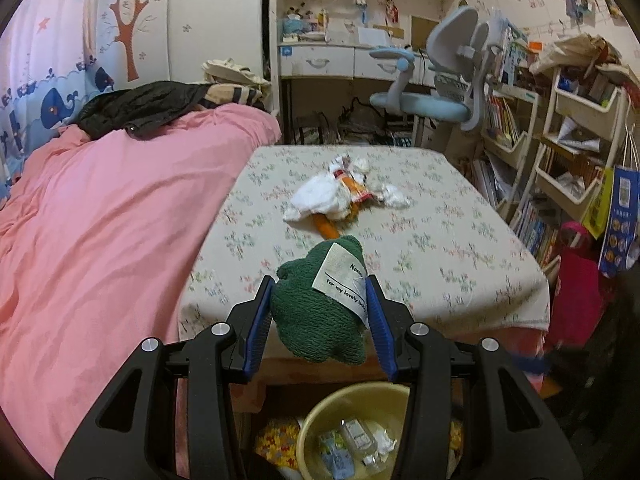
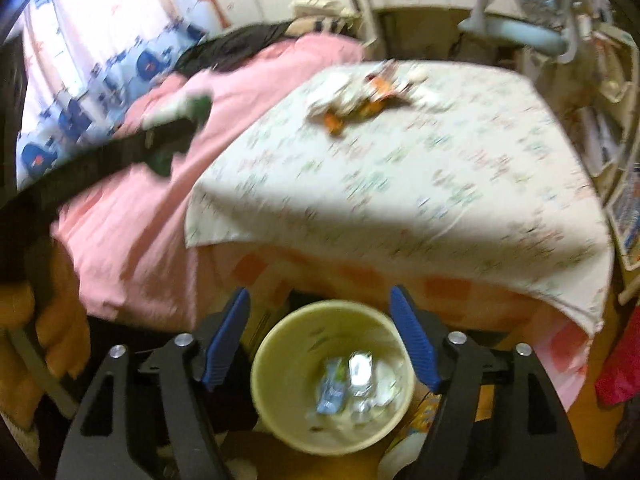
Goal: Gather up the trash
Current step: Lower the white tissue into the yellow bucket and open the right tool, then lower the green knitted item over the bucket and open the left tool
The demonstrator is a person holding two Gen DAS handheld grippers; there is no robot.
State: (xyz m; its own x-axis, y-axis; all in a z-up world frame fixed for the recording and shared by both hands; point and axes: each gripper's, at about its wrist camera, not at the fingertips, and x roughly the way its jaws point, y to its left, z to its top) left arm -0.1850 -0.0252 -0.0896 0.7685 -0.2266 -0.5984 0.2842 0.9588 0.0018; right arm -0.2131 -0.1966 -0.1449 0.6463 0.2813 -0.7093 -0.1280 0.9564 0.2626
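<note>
— Trash (image 1: 344,196) lay well ahead of the left gripper (image 1: 320,312), whose jaws pinched a green knitted cloth (image 1: 320,312), likely clearing it aside.
— Right gripper (image 2: 320,336) hung wide open, empty, straddling the bin (image 2: 332,376) after a probable drop.

left wrist: above bin (image 1: 356,432), near table (image 1: 440,240) edge, faces across it to desk (image 1: 320,60) | right wrist: above bin (image 2: 332,376), tilted downward, blurred | shared: bin, table, trash pile (image 1: 344,196), pink bed (image 1: 100,220)
</note>
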